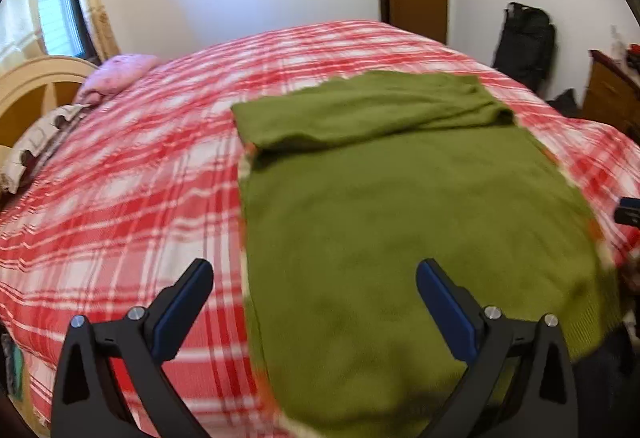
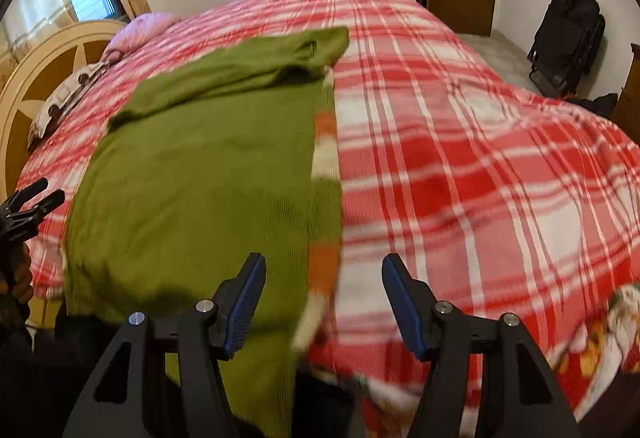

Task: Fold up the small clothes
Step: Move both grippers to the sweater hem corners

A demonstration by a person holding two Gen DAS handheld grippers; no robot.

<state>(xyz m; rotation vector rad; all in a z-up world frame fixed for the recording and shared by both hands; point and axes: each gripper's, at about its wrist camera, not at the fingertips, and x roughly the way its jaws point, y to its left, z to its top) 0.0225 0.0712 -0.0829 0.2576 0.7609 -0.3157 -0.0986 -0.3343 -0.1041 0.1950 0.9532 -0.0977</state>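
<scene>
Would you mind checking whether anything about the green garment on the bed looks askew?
Mostly tidy. The green garment lies flat on the bed, but its near end hangs over the edge, and a striped orange-and-white layer peeks out along one side.

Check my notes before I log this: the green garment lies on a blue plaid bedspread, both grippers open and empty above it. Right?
Not quite. The bedspread is red and white plaid, not blue, as the right wrist view shows. The green garment lies on it, with the left gripper and right gripper open and empty.

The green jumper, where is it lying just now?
The green jumper lies flat on the red checked bedspread, a sleeve folded across its far end. In the right wrist view it sits left of centre, toward the headboard.
</scene>
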